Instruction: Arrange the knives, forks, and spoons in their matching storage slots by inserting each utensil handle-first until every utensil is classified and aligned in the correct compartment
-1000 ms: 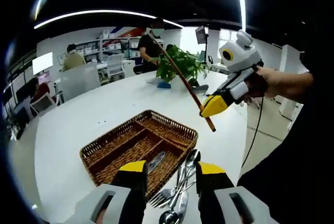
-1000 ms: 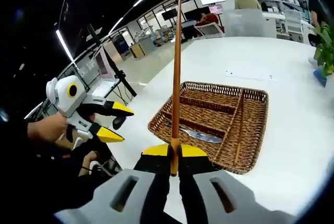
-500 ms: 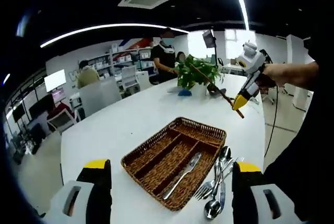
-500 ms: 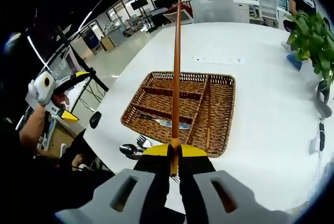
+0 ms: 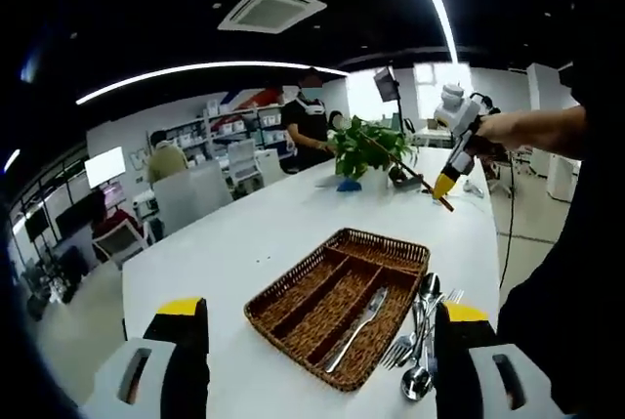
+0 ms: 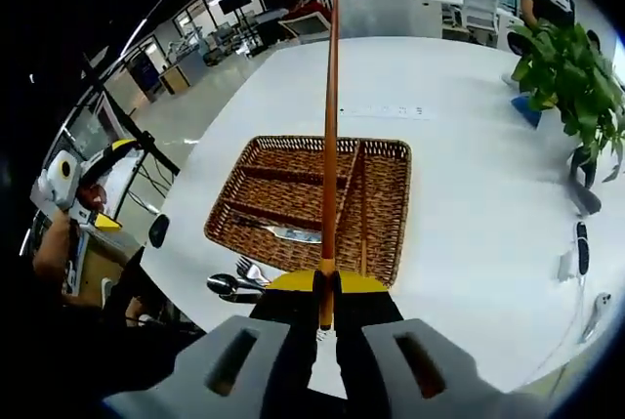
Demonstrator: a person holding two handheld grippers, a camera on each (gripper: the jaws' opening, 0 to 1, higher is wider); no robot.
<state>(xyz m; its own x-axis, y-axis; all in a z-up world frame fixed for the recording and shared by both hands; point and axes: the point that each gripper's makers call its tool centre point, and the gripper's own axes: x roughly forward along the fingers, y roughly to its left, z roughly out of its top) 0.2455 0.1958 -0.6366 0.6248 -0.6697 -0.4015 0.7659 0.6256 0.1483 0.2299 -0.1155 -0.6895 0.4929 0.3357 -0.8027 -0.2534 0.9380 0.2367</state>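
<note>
A wicker cutlery basket [image 5: 262,303] [image 6: 293,143] lies on the white table with slim compartments. A metal knife [image 5: 357,320] [image 6: 285,233] lies in one slot, and a brown chopstick [image 6: 362,206] lies in the slot along one edge. Several forks and spoons [image 5: 422,341] [image 6: 237,282] are piled on the table beside the basket. High above the basket, my right gripper [image 6: 327,284] [image 5: 444,184] is shut on another long brown chopstick [image 6: 330,116] [image 5: 398,159]. My left gripper [image 5: 317,310] [image 6: 112,185] hangs off the near table edge, jaws wide apart and holding nothing.
A green potted plant [image 5: 365,144] [image 6: 566,72] stands at the far end of the table [image 5: 234,233], with a dark phone and cable [image 6: 581,235] near it. Chairs, desks and people fill the office behind. A person's sleeve shows at the right.
Both views have pulled back and up from the basket. The right gripper has carried the chopstick farther away and higher. My left jaws spread wide a second ago and stay so.
</note>
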